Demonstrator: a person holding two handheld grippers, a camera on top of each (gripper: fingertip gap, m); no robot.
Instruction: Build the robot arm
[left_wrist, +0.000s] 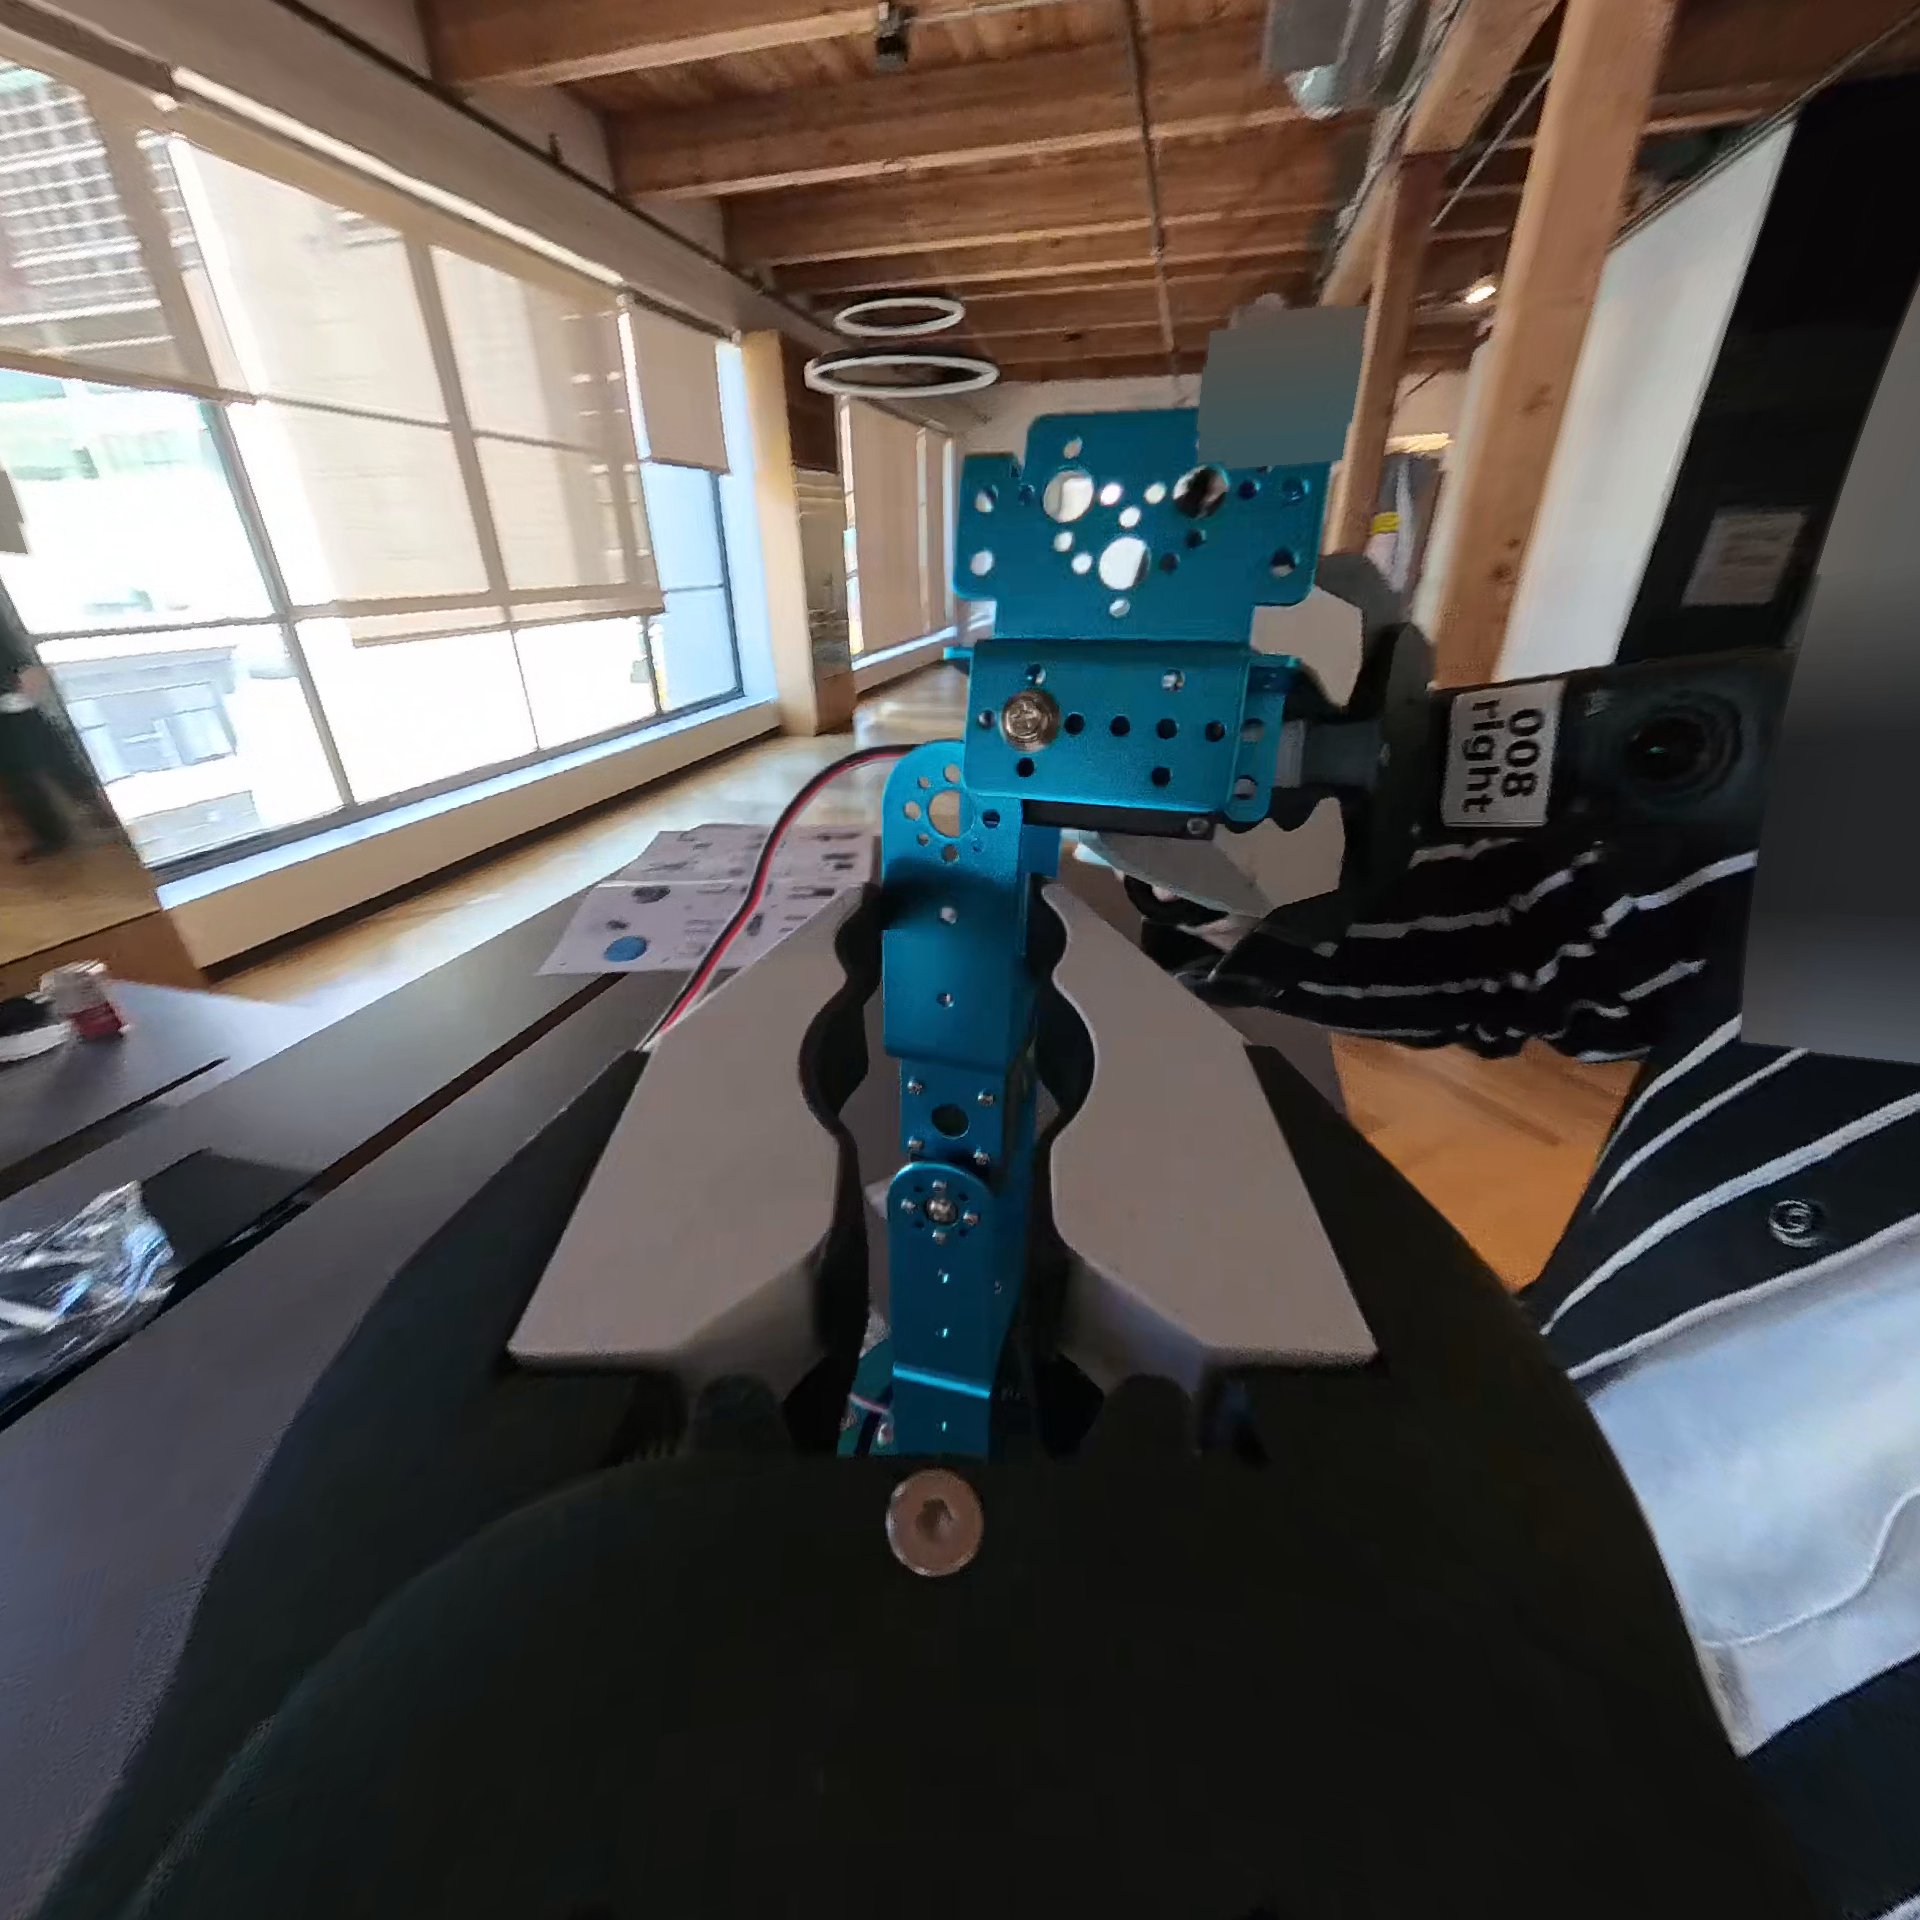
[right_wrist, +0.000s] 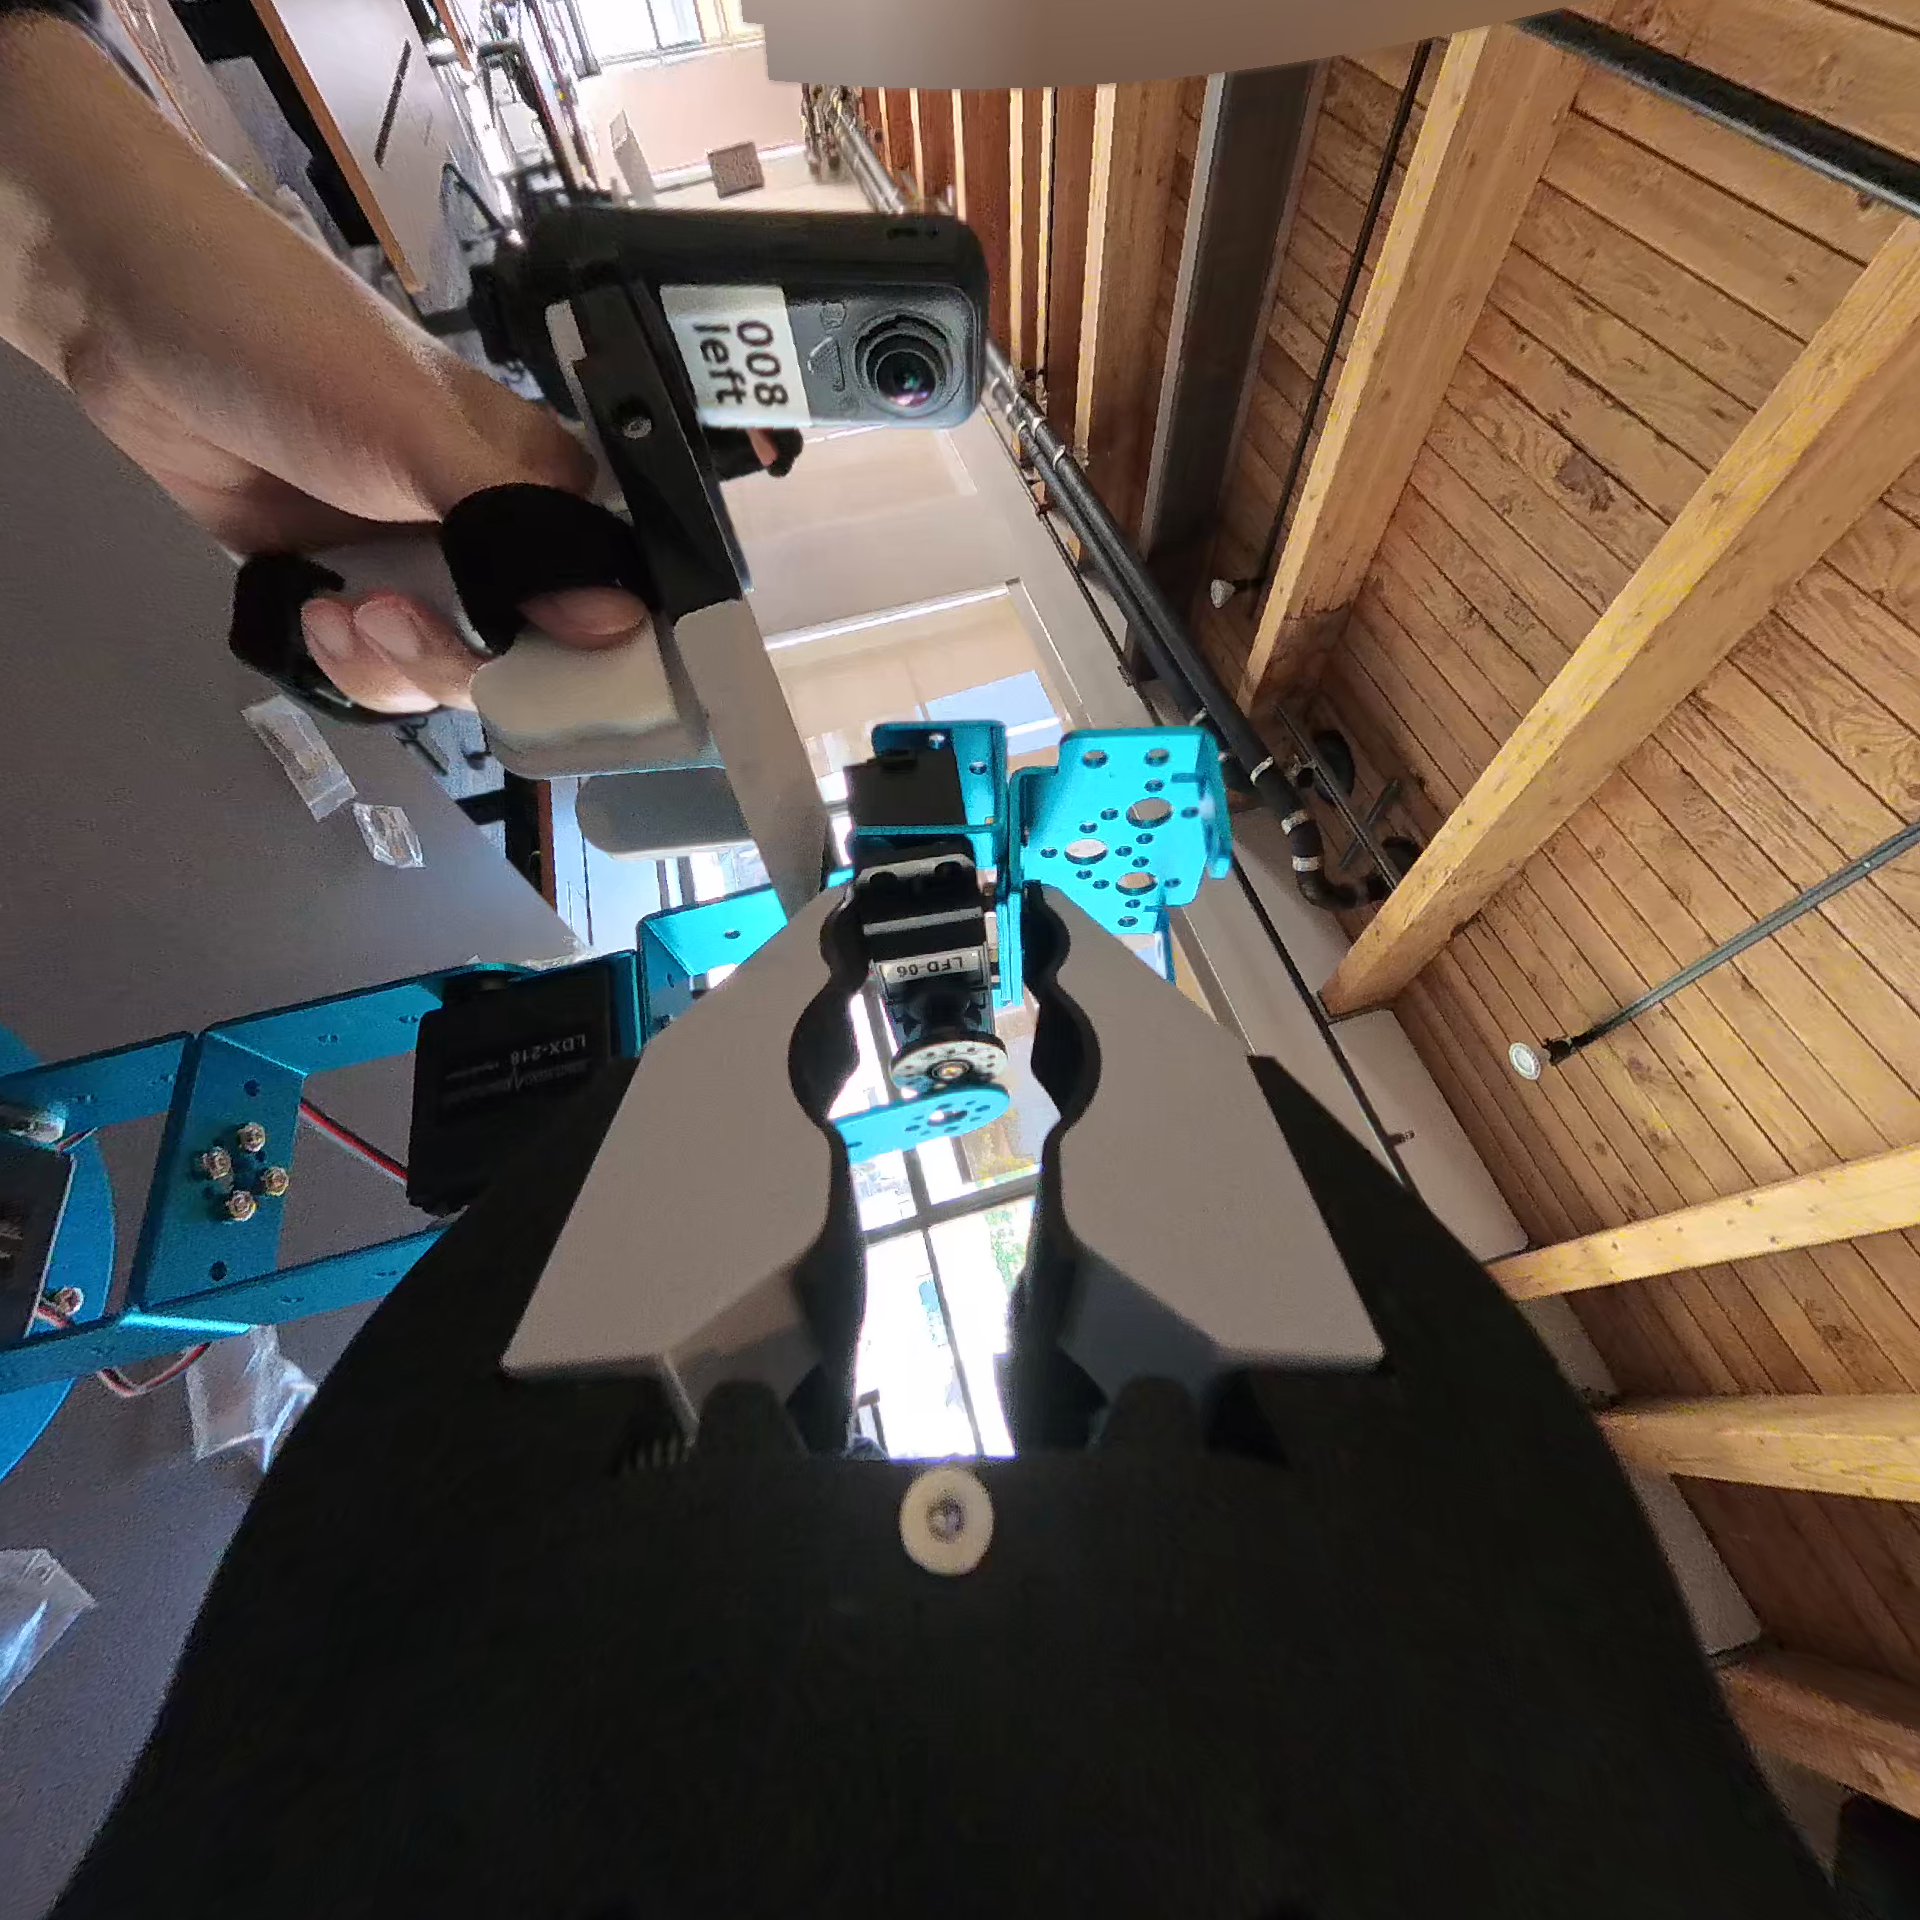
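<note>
A blue metal robot arm (left_wrist: 961, 997) stands upright, with a holed bracket (left_wrist: 1132, 530) on top. My left gripper (left_wrist: 956, 914) is shut on its middle link, one grey finger on each side. My right gripper (left_wrist: 1288, 758) comes in from the right, held by a person in a striped sleeve (left_wrist: 1507, 935). In the right wrist view, my right gripper (right_wrist: 930, 914) is shut on the black servo (right_wrist: 920, 914) below the bracket (right_wrist: 1127, 831). A finger (right_wrist: 764, 769) of the left gripper, held by a hand (right_wrist: 312, 416), shows there beside the arm's lower links (right_wrist: 249, 1184).
A dark table (left_wrist: 312, 1091) holds printed sheets (left_wrist: 717, 894), a clear bag of parts (left_wrist: 73, 1268) and a red can (left_wrist: 88, 997). A red and black wire (left_wrist: 774, 862) runs from the arm. Small part bags (right_wrist: 384, 831) lie on the table. Windows stand left, wooden posts (left_wrist: 1527, 416) right.
</note>
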